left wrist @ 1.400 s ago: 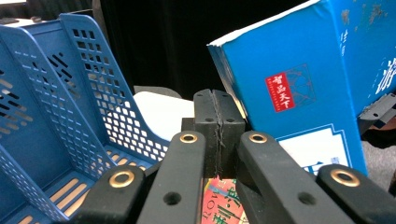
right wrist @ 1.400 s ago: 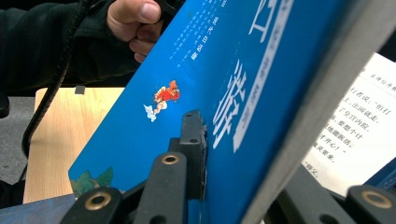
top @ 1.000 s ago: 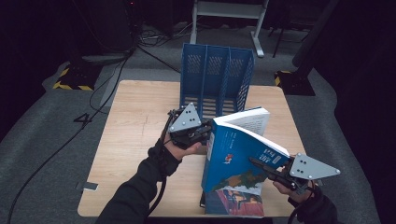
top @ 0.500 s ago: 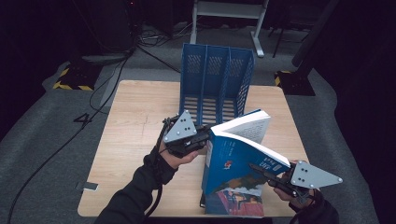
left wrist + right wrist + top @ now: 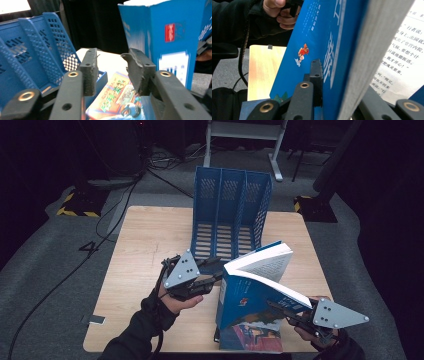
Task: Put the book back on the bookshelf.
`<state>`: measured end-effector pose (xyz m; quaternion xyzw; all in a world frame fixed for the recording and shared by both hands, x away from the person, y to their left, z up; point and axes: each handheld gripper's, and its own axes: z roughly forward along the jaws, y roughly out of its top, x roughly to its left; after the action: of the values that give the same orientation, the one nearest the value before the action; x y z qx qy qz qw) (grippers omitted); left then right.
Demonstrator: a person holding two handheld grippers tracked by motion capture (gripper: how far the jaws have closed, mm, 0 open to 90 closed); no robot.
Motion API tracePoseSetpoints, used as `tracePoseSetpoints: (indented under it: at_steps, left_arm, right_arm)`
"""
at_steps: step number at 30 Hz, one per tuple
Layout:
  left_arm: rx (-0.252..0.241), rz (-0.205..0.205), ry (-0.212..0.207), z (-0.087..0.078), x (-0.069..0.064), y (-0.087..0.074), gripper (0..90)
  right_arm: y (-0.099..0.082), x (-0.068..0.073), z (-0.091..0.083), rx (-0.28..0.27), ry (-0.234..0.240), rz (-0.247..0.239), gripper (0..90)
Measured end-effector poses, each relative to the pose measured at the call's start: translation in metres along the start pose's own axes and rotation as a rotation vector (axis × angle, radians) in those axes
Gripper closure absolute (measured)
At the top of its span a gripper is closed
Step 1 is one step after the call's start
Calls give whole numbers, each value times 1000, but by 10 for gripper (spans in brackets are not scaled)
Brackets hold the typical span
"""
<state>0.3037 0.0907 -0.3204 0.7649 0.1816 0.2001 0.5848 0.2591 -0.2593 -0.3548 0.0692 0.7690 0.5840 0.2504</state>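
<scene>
Near the wooden table's [image 5: 150, 250] front edge, the right gripper [image 5: 292, 312] is clamped on a thick blue paperback book [image 5: 247, 295], upright and splaying over another colourful flat-lying book [image 5: 250, 337]. It looks heavy and floppy; gripping near the spine seems wise. The left gripper [image 5: 212, 270], jaws just opening, holds nothing. Beyond stands a blue perforated plastic file rack [image 5: 230, 205].
</scene>
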Motion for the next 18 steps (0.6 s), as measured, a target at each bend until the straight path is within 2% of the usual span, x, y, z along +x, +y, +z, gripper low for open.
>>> tracePoseSetpoints:
  at_steps: [2,3,5,8,11,15,17,18]
  left_arm:
    - [14,-7,-11,-4,0,-3,523]
    - [14,-7,-11,-4,0,-3,522]
    - [26,-8,8,-8,-3,-7,508]
    - [70,19,12,-16,-9,-13,447]
    - [87,20,11,-19,-12,-16,436]
    - [112,28,-10,-23,-20,-22,419]
    - [124,19,-40,-23,-25,-26,393]
    - [124,19,-40,-23,-25,-26,387]
  right_arm:
    - [0,0,0,-2,5,1,791]
    - [0,0,0,-2,5,1,791]
    - [0,1,-1,-3,5,-1,791]
    - [0,2,-2,-6,15,2,792]
    - [0,3,-2,-7,16,0,792]
    - [0,4,-2,-4,12,-5,792]
    - [0,4,-3,-3,11,-5,792]
    - [0,4,-3,-3,12,-5,792]
